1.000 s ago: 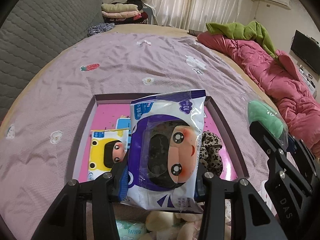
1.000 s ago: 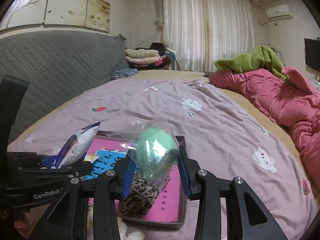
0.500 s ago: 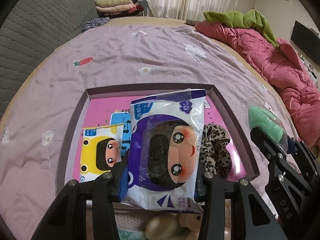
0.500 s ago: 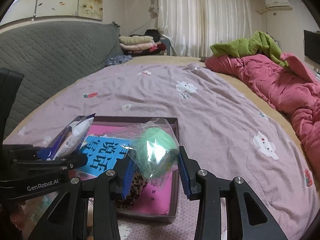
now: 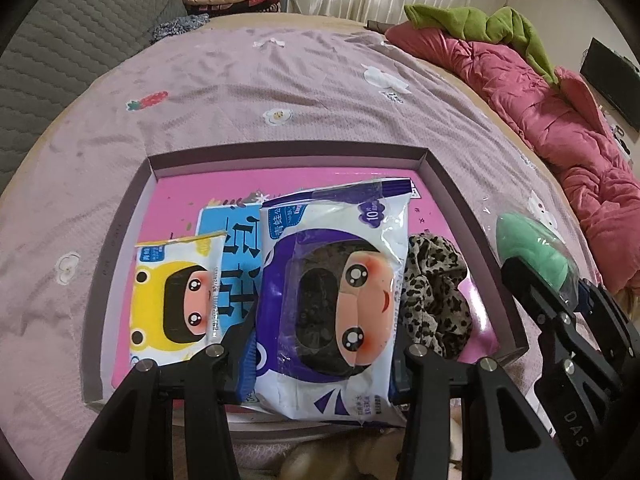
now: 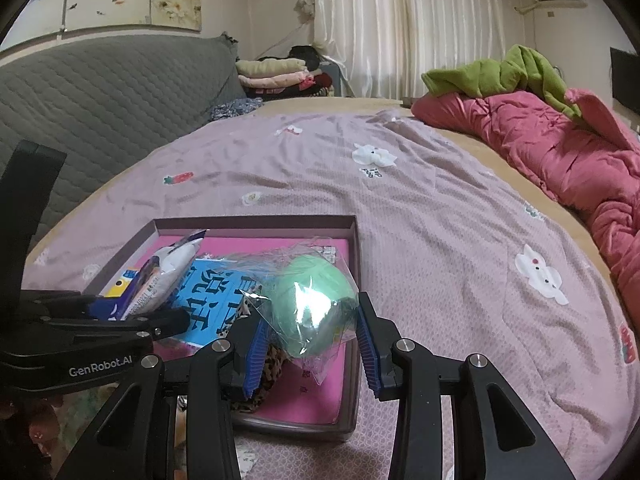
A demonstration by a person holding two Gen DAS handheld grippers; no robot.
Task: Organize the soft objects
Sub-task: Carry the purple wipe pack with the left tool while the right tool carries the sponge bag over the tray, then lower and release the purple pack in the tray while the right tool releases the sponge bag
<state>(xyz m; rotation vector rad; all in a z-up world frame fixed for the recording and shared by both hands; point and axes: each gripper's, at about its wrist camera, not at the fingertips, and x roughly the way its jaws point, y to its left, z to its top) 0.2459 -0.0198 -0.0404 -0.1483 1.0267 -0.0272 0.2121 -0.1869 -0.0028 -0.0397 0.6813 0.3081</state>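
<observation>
My left gripper [image 5: 322, 356] is shut on a purple-and-white wet wipes pack [image 5: 332, 292] and holds it over the near edge of a shallow box with a pink bottom [image 5: 280, 152]. In the box lie a yellow wipes pack [image 5: 176, 296] at the left and a leopard-print scrunchie [image 5: 436, 296] at the right. My right gripper [image 6: 310, 344] is shut on a green ball in a clear plastic bag [image 6: 314, 306], above the box's right side [image 6: 354, 248]. The bagged ball also shows in the left wrist view [image 5: 532, 248].
The box lies on a bed with a lilac sheet [image 6: 400, 200]. A pink quilt [image 6: 560, 152] with a green garment [image 6: 500, 76] lies along the right. A grey headboard [image 6: 100, 96] and folded clothes [image 6: 276, 74] stand at the back. A plush toy [image 5: 340, 456] lies under my left gripper.
Both grippers have moved forward and lower over the box, each still holding its object. The box now looks larger and closer in both views.
</observation>
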